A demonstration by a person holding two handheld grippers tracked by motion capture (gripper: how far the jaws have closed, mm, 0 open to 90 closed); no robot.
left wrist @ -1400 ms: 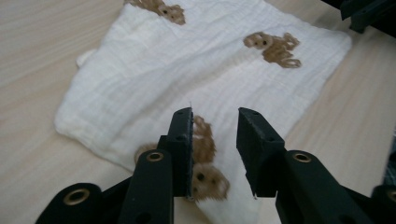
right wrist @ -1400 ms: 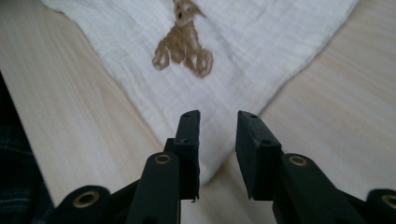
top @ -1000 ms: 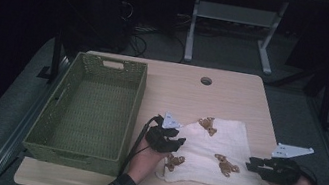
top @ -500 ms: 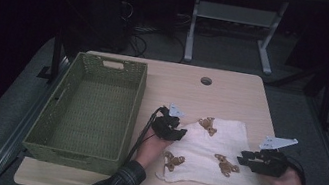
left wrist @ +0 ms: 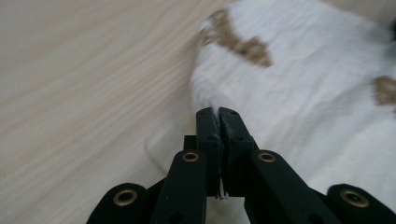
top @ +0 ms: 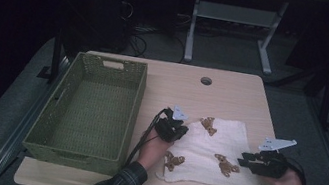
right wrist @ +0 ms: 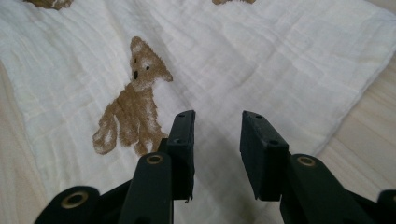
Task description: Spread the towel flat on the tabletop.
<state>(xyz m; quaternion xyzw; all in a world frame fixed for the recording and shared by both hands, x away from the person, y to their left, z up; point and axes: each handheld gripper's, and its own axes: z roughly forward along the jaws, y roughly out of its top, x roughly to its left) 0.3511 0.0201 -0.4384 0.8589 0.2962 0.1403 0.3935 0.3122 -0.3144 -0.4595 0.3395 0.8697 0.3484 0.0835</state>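
Left of the white cloth sits an empty green basket on the desk — nothing lies between them. At the cloth's left edge the left gripper has just clenched, pinching a fold of fabric. Over the cloth's right edge the right gripper hangs released; its own view shows the printed bear in detail — from above, a brown blot.

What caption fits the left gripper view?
Left tool pinched shut on the edge of a white bear-print cloth lying on the wooden table.
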